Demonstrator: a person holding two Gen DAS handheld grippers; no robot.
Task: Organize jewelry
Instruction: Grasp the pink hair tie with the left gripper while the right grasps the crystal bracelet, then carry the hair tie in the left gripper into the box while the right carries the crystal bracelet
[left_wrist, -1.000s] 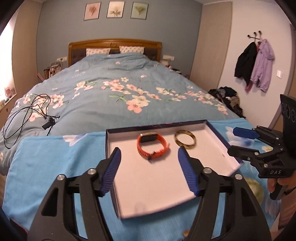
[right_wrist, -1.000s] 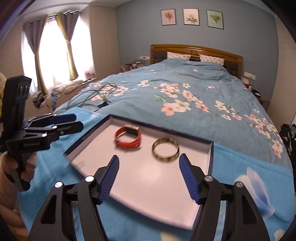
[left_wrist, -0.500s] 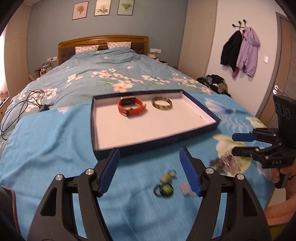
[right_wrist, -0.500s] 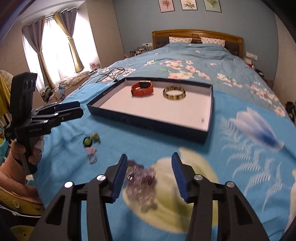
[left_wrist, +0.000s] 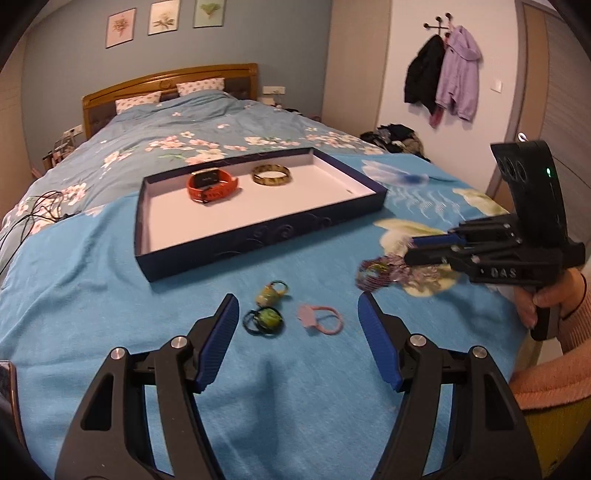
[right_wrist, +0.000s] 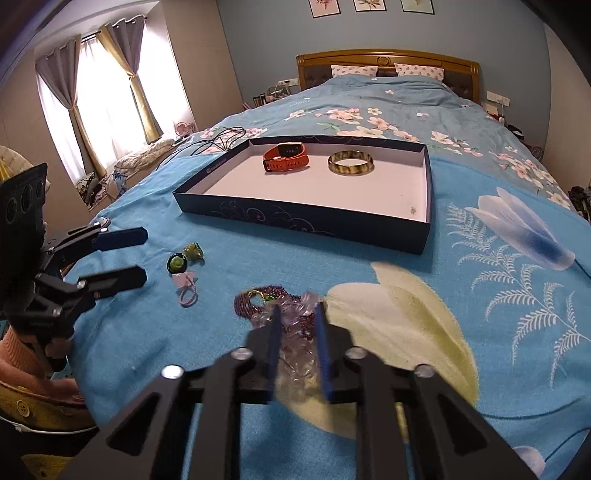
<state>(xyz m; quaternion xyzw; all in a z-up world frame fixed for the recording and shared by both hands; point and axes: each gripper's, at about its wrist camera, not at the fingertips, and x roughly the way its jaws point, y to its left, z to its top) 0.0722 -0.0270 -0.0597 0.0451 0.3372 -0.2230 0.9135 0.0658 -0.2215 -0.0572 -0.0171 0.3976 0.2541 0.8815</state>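
Observation:
A heap of purple and clear bead bracelets (right_wrist: 258, 299) lies on the blue blanket, nearer than the dark blue box (right_wrist: 295, 218). My right gripper (right_wrist: 297, 308) has its jaws closing, with clear beads pinched between the pads; the left wrist view shows this right gripper (left_wrist: 410, 250) at the bead heap (left_wrist: 380, 273). My left gripper (left_wrist: 297, 299) stands open just above two green-beaded hair ties (left_wrist: 266, 320) and a pink one (left_wrist: 321, 319), touching none. In the box (left_wrist: 258, 236) lie an orange watch band (left_wrist: 212, 182) and a gold bangle (left_wrist: 271, 174).
The box sits across the foot of a floral bed. A black cable (right_wrist: 218, 138) lies on the bedding beyond the box's left end. Coats (left_wrist: 443, 74) hang on the right wall above a heap of clothes. A hand (left_wrist: 546, 299) holds the right gripper's handle at the blanket's edge.
Both grippers drew back from over the box and sank toward the near blanket. The right jaws narrowed from wide to almost together around the beads. The left jaws kept their width.

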